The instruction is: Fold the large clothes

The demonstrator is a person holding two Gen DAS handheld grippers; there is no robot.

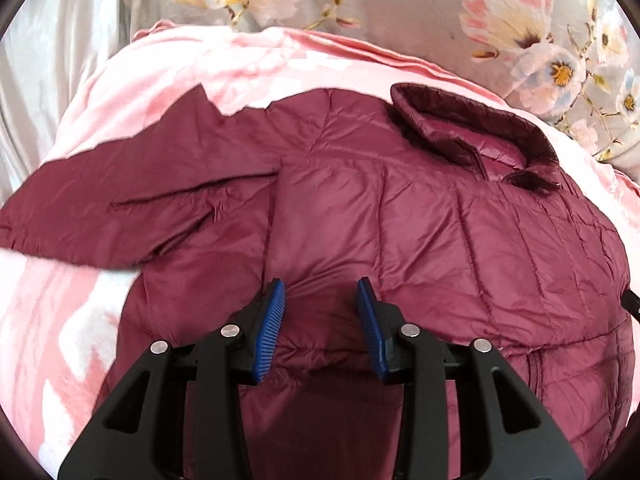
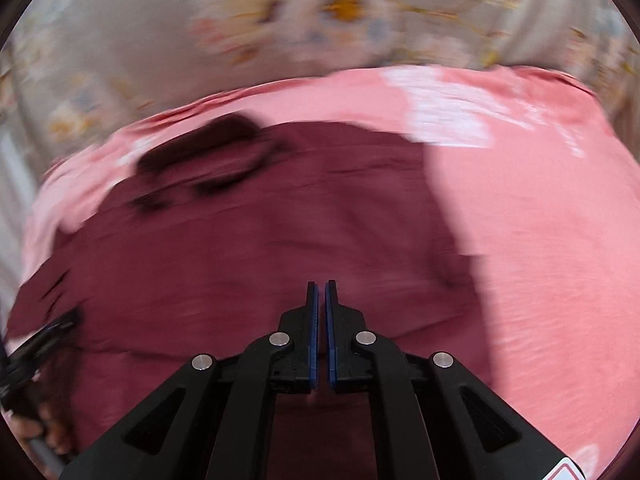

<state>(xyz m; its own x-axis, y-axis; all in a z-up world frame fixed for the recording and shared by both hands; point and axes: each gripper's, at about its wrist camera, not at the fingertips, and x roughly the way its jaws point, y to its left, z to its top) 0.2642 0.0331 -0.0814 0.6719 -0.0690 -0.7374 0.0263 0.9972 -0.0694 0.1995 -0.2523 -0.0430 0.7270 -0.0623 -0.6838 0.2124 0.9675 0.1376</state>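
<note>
A maroon quilted puffer jacket [image 1: 420, 220] lies front up on a pink blanket [image 1: 120, 92]. Its collar [image 1: 472, 128] is at the far right and one sleeve [image 1: 112, 212] stretches to the left. My left gripper [image 1: 321, 286] is open and empty, hovering over the jacket's lower body. In the blurred right wrist view the jacket [image 2: 240, 248] fills the middle, with its dark collar [image 2: 200, 148] at the far left. My right gripper [image 2: 321, 286] is shut with nothing between its pads, above the jacket's right side. The other gripper [image 2: 36, 348] shows at the left edge.
The pink blanket [image 2: 540, 240] spreads under and to the right of the jacket. A grey floral sheet [image 1: 420, 4] lies beyond it, also in the right wrist view [image 2: 160, 40]. A hand [image 2: 44, 428] shows at the lower left.
</note>
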